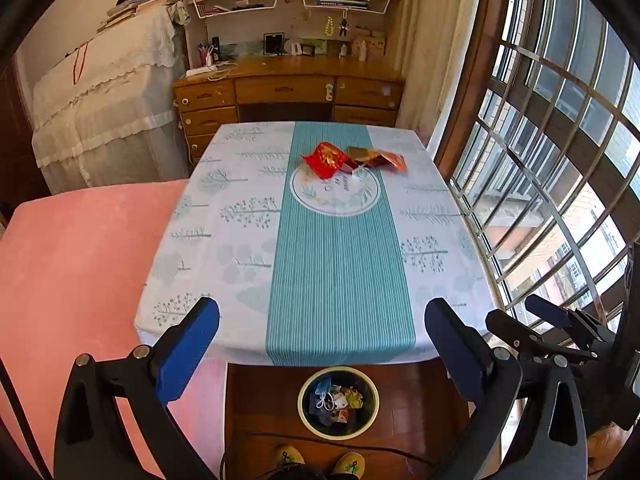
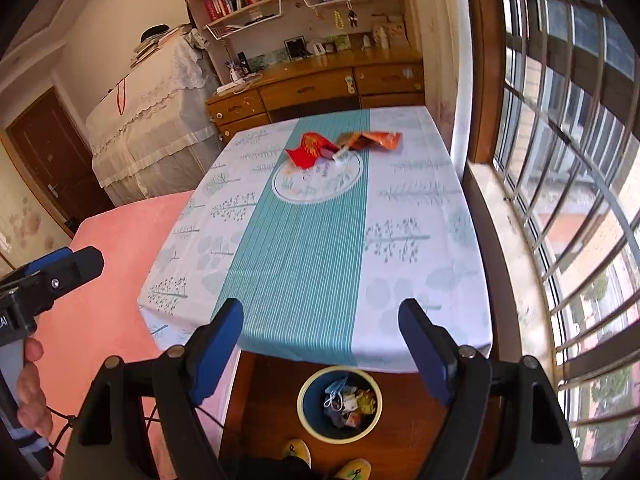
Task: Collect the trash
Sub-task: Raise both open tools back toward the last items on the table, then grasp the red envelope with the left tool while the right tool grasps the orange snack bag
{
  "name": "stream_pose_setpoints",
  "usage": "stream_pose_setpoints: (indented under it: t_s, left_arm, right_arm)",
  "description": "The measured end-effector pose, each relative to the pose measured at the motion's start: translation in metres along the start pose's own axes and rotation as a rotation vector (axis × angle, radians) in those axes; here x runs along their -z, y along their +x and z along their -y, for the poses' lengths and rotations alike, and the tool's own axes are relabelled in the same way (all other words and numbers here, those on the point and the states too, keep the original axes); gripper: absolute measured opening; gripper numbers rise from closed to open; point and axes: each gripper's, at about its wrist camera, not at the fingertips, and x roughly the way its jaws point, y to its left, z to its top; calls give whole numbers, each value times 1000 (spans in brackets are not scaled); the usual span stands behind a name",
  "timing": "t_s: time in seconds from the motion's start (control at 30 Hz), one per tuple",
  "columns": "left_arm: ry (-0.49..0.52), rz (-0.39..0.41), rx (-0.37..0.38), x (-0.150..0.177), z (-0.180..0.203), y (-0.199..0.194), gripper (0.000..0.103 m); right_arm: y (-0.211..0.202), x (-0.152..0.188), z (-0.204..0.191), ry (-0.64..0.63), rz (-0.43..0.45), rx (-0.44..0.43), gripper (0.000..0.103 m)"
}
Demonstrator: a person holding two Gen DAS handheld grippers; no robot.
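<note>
A red wrapper (image 1: pixel 326 159) and orange-brown wrappers (image 1: pixel 380 158) lie together at the far middle of the table (image 1: pixel 240 216), which has a teal-striped cloth. They also show in the right wrist view: red wrapper (image 2: pixel 308 150), orange wrappers (image 2: pixel 372 140). A blue bin with a yellow rim (image 1: pixel 338 402) (image 2: pixel 339 404) holding several bits of trash stands on the floor below the table's near edge. My left gripper (image 1: pixel 322 312) is open and empty above the near edge. My right gripper (image 2: pixel 322 312) is open and empty, also at the near edge.
A pink bed (image 1: pixel 80 264) adjoins the table's left side. A barred window (image 1: pixel 560 160) runs along the right. A wooden desk with drawers (image 1: pixel 288 92) and bookshelves stands behind the table. My feet in yellow slippers (image 1: pixel 320 460) are near the bin.
</note>
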Motion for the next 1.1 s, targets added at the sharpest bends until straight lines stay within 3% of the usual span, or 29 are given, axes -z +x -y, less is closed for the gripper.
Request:
stream_pose_setpoints:
  t_s: [0.23, 0.47, 0.8, 1.1]
  left_arm:
    - [31, -9, 27, -47, -1, 20, 102]
    - [42, -27, 131, -95, -12, 60, 102]
    - [54, -44, 188, -150, -35, 122, 102]
    - [-62, -100, 138, -183, -49, 194, 102]
  right_arm:
    - [5, -46, 0, -22, 47, 49, 80]
    - [17, -90, 0, -25, 78, 148, 80]
    - [65, -134, 15, 5, 23, 267, 80]
    - [143, -171, 37, -253, -15, 319, 80]
